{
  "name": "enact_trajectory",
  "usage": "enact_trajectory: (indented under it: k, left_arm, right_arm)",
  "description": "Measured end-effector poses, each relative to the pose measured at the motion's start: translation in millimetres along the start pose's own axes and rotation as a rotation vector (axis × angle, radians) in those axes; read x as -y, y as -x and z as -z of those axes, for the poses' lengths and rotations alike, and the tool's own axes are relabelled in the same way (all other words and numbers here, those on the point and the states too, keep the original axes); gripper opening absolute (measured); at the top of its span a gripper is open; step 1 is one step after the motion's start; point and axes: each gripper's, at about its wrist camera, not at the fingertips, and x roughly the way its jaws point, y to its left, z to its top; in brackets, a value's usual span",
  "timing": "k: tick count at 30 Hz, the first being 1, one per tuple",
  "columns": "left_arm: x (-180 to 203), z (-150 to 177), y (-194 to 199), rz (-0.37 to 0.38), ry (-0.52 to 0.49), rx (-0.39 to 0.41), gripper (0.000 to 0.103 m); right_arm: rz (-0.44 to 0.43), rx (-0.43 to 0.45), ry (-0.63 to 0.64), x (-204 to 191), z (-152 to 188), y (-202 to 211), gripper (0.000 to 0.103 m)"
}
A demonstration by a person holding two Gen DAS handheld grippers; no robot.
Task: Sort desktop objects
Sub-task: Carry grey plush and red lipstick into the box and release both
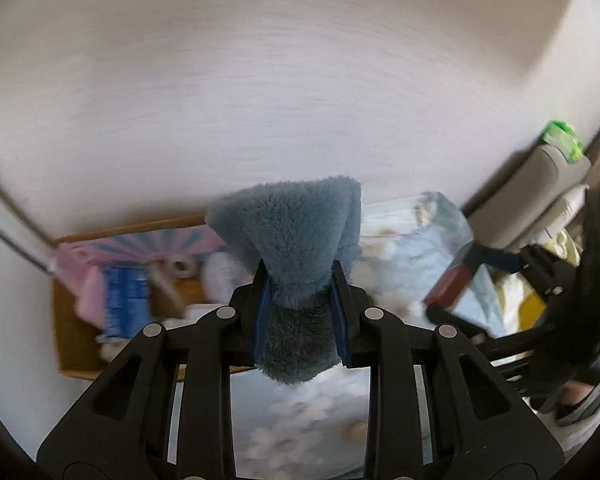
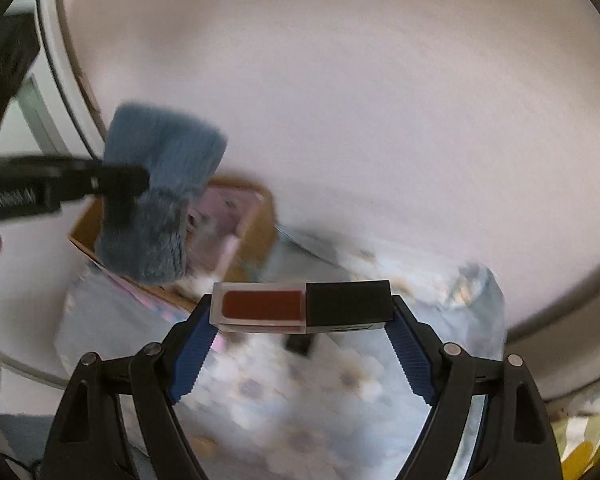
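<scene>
- Left gripper (image 1: 300, 280), lower centre of the left wrist view: jaws drawn tight on a blue-grey plush item (image 1: 296, 240), which bulges above and below the pads and hangs clear of the white desk (image 1: 260, 80).
- Right gripper (image 2: 302, 320), lower centre of the right wrist view: jaws set wide and clamped end to end on a lip-colour tube (image 2: 300, 306), its red-brown half to the left, its black cap to the right.
- Cardboard box (image 1: 66, 320), lower left of the left wrist view: open-topped, already holding pink and blue printed items; blur hides what they are.
- Pale blue patterned bag (image 2: 340, 392), under both grippers: lies on the desk just beside the box.
- Progress, judged from this layout: some things appear sorted into the box; both held items are lifted but not yet placed.
- Remaining: set down the plush and the tube. Which place is meant for each cannot be told.
</scene>
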Motion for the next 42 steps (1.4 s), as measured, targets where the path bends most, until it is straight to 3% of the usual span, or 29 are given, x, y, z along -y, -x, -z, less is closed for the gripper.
enact_trajectory:
  k: [5, 10, 18, 23, 25, 26, 27, 28, 29, 31, 42]
  left_arm:
    - [-58, 7, 11, -0.069, 0.045, 0.015, 0.024]
    - [-106, 19, 6, -0.083, 0.093, -0.017, 0.024]
    - [-158, 34, -14, -0.147, 0.138, -0.065, 0.024]
    - [-173, 40, -25, -0.156, 0.146, -0.084, 0.024]
    - [-178, 42, -29, -0.163, 0.152, -0.083, 0.034]
    - [-179, 43, -30, -0.173, 0.156, -0.083, 0.052]
    - [-180, 44, -30, -0.189, 0.158, -0.078, 0.084]
    - [-179, 45, -28, -0.211, 0.155, -0.062, 0.103]
    - [-178, 46, -24, -0.222, 0.149, -0.039, 0.102]
    - [-174, 47, -19, -0.223, 0.130, -0.019, 0.102]
    - [-148, 41, -2, -0.191, 0.076, 0.025, 0.102]
  right_arm:
    - [-0.047, 0.016, 0.065, -40, -32, -11, 0.080]
    - [-0.103, -0.017, 0.106, -80, -51, -46, 0.080]
    - [-0.145, -0.108, 0.141, -121, -58, -104, 0.080]
    - [-0.171, -0.137, 0.149, -136, -59, -119, 0.080]
    - [-0.181, -0.165, 0.139, -138, -60, -126, 0.080]
    - [-0.179, -0.188, 0.136, -139, -59, -129, 0.080]
    - [-0.170, -0.202, 0.137, -140, -58, -132, 0.082]
    - [-0.162, -0.197, 0.138, -139, -56, -133, 0.085]
    - [-0.155, -0.175, 0.138, -138, -55, -130, 0.087]
    - [-0.159, -0.131, 0.123, -133, -54, -123, 0.103]
    - [-0.195, -0.055, 0.028, -94, -54, -94, 0.103]
